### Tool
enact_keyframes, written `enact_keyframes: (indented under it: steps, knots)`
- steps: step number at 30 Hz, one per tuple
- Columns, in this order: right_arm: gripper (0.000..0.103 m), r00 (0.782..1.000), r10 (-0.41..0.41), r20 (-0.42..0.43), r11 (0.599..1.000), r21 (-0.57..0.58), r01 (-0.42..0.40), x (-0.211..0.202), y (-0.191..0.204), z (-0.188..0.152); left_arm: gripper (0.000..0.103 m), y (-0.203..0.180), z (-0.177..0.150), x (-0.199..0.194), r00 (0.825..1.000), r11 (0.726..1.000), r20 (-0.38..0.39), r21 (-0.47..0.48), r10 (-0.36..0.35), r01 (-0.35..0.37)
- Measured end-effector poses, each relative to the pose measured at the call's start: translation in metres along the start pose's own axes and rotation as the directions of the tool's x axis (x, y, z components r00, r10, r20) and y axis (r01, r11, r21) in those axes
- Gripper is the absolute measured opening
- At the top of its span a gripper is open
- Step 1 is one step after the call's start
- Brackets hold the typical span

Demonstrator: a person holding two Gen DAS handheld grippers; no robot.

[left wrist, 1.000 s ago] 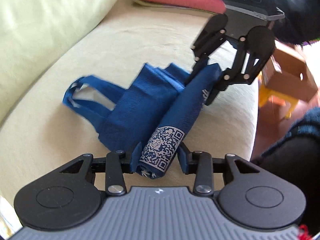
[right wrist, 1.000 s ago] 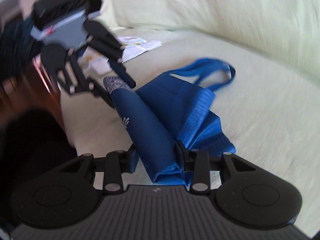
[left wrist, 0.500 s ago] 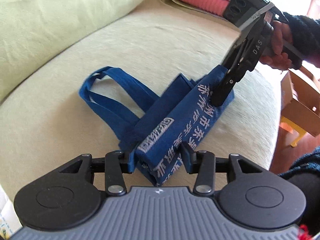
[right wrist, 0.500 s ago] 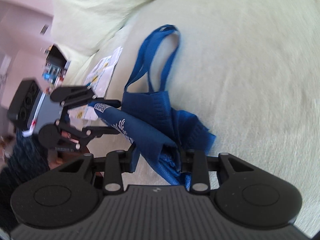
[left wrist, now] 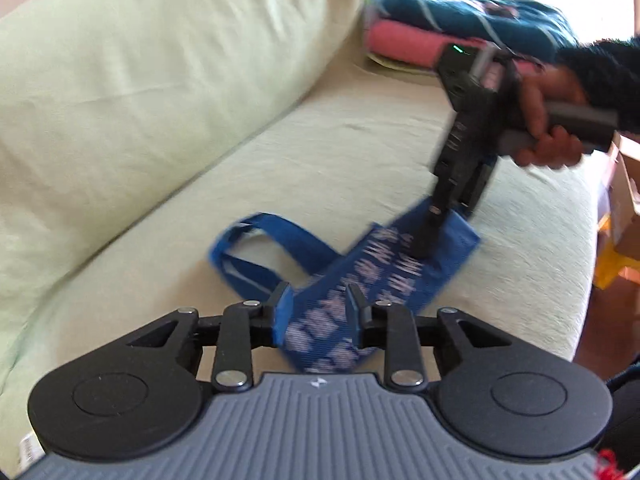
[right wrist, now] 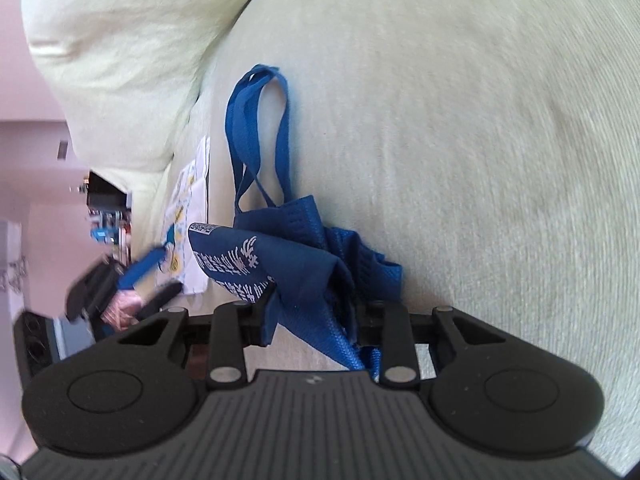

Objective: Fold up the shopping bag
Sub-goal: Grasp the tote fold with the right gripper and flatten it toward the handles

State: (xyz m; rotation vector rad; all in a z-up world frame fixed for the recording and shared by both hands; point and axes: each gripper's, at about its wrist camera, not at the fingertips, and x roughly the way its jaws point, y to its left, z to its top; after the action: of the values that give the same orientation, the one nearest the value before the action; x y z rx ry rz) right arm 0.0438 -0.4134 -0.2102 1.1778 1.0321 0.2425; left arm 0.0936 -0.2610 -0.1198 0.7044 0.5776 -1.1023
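Pale sofa (left wrist: 360,140); both grippers pinching folded bag (left wrist: 384,276).

The left wrist view looks down along its black fingers, very close to the folded blue cloth shopping bag (left wrist: 372,276) on the pale green sofa seat (left wrist: 320,152). The right wrist view looks from the bag's (right wrist: 288,256) other end, tipped sideways. Both share bag and seat (right wrist: 480,160).

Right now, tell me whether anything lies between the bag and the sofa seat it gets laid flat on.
Nothing visible does. The blue shopping bag is held at one end in the left gripper and at the other in the right gripper; both jaws have just been closing on it. The sofa seat beside it shows only bare fabric.
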Motion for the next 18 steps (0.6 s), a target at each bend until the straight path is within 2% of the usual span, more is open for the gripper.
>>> enact_keyframes:
  steps: [8,11,13,15,16,17,18]
  knots:
    - [0.024,0.999,-0.012,0.03,0.995,0.098,0.009,0.003,-0.001,-0.001,0.034,0.008,-0.007,0.034,0.998,0.991,-0.057,-0.129,0.035,-0.042]
    - [0.026,0.994,-0.049,0.095,0.998,0.031,0.046,-0.001,0.012,-0.011,0.033,0.01,-0.006,0.036,0.997,0.99,-0.073,-0.134,0.036,-0.045]
    - [0.031,0.976,-0.109,0.189,0.99,-0.068,0.124,-0.006,0.028,-0.024,0.033,0.014,-0.005,0.038,0.996,0.987,-0.081,-0.157,0.025,-0.038]
    - [0.034,0.909,-0.212,0.36,0.926,-0.224,0.304,-0.011,0.057,-0.051,0.033,0.016,-0.004,0.037,0.996,0.987,-0.088,-0.159,0.022,-0.036]
    - [0.037,0.875,-0.239,0.421,0.891,-0.263,0.37,-0.012,0.066,-0.062,0.033,0.017,-0.003,0.037,0.995,0.987,-0.093,-0.157,0.021,-0.036]
    - [0.035,0.813,-0.273,0.515,0.816,-0.324,0.479,-0.01,0.079,-0.079,0.033,0.017,-0.003,0.036,0.995,0.987,-0.095,-0.156,0.023,-0.038]
    - [0.034,0.736,-0.295,0.609,0.709,-0.377,0.596,-0.006,0.093,-0.097,0.033,0.017,-0.003,0.035,0.995,0.987,-0.098,-0.155,0.025,-0.04]
